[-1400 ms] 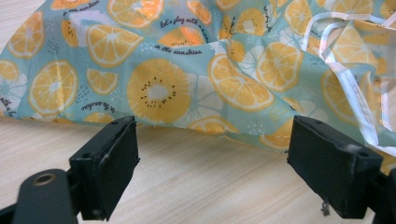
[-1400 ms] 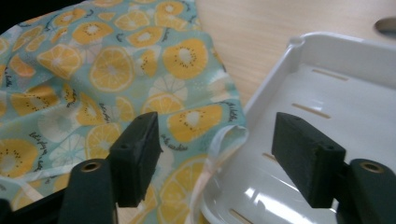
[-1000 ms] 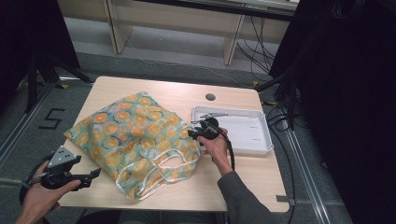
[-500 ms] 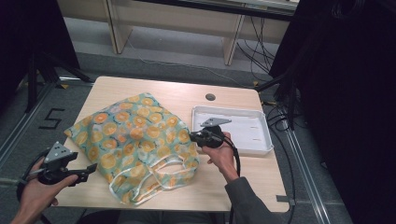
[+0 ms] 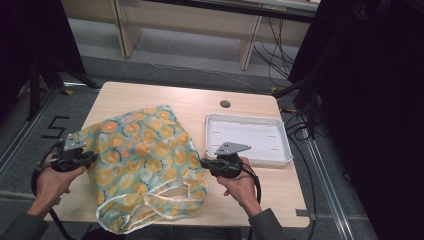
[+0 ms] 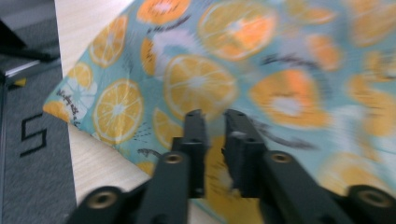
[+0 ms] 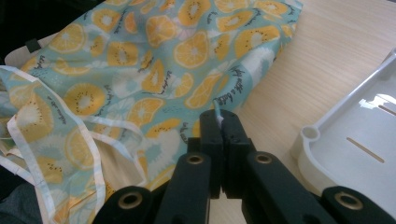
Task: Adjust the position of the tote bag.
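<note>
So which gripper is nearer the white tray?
Right. The right gripper pinches the fruit-print bag's edge just beside the white tray; the left gripper is at the bag's far side.

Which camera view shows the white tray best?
The high view: there the whole white tray is seen, its four walls and its bare floor, lying right of the orange-print bag. The right gripper view gives just one rounded corner and part of its floor. In the left gripper view the bag is in front.
</note>
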`<state>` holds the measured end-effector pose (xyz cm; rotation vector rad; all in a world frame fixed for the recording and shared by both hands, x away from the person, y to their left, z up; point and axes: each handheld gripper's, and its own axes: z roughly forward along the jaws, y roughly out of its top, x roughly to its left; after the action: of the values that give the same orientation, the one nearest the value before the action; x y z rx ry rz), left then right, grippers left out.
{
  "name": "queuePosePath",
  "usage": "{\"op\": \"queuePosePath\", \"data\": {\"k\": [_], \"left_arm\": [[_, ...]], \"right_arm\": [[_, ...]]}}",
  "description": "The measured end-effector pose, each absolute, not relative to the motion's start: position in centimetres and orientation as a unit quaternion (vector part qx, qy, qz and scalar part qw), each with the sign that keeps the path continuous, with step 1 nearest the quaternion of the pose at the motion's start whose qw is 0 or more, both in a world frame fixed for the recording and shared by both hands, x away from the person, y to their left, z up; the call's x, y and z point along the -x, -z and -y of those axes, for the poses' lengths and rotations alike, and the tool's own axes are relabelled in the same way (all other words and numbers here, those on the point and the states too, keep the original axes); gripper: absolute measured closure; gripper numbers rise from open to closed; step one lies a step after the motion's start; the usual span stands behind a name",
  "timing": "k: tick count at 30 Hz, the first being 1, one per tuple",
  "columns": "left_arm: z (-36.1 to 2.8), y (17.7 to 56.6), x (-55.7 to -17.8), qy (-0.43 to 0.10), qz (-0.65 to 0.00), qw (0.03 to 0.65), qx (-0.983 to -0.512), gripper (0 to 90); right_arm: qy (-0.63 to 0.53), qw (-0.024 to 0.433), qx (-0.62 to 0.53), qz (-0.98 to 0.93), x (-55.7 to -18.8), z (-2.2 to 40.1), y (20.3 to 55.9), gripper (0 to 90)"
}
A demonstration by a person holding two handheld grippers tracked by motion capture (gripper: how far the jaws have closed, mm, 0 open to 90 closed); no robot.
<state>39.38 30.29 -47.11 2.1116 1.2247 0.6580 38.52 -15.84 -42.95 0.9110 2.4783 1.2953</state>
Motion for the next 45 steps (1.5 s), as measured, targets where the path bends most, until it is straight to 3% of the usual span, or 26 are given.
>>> {"op": "queuePosePath", "data": {"k": [2,11,36,45], "left_arm": [[-30.2,47.5,-40.0,-0.239,-0.467,0.309,-0.793,86.0],[-27.2,49.2,-43.8,-0.217,-0.505,0.31,-0.776,89.2],[-19.7,48.7,-52.2,-0.204,-0.464,0.296,-0.809,88.5],[-20.7,47.5,-52.1,-0.216,-0.463,0.297,-0.807,83.2]], "right_arm": [[-0.439,0.097,-0.312,-0.837,-38.1,15.8,43.1,90.0],[-0.439,0.088,-0.303,-0.841,-36.8,15.9,43.4,90.0],[-0.41,0.066,-0.309,-0.856,-36.0,15.5,45.6,90.0],[-0.407,0.058,-0.311,-0.857,-36.3,15.4,45.8,90.0]]}}
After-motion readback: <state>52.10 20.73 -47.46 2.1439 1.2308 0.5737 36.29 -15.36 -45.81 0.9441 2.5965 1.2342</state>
